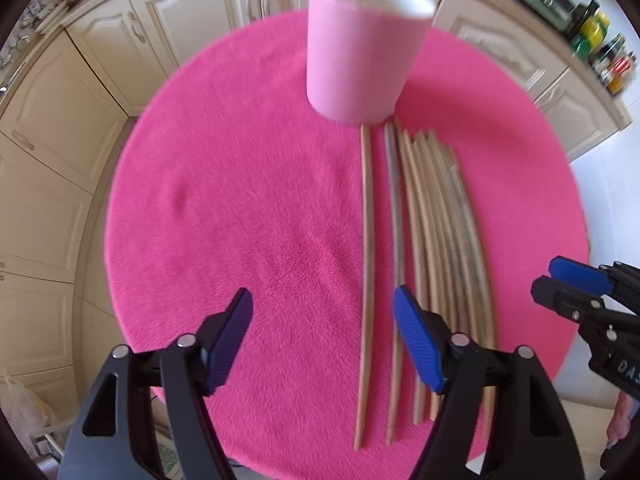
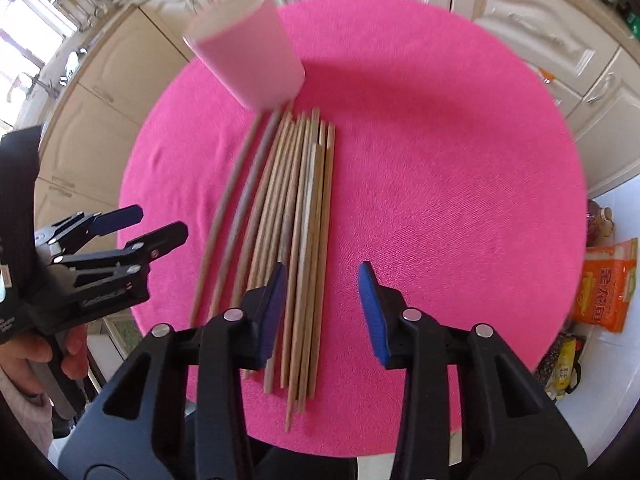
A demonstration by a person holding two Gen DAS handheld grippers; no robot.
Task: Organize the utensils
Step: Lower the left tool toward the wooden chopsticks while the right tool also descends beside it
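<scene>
Several wooden chopsticks [image 1: 432, 232] lie side by side on a round pink mat [image 1: 240, 200]; they also show in the right wrist view [image 2: 296, 224]. A pale pink cup [image 1: 360, 52] stands upright at their far ends, also in the right wrist view [image 2: 250, 60]. My left gripper [image 1: 322, 336] is open and empty above the mat, with two separate chopsticks [image 1: 368, 260] between its fingers. My right gripper [image 2: 322, 304] is open and empty over the near ends of the bundle. Each gripper shows in the other's view: the right [image 1: 568, 280], the left [image 2: 152, 224].
Cream kitchen cabinets [image 1: 52, 128] surround the round table. Bottles [image 1: 600, 48] stand on a counter at the far right. Snack packets [image 2: 604, 284] lie on a white surface to the right of the mat.
</scene>
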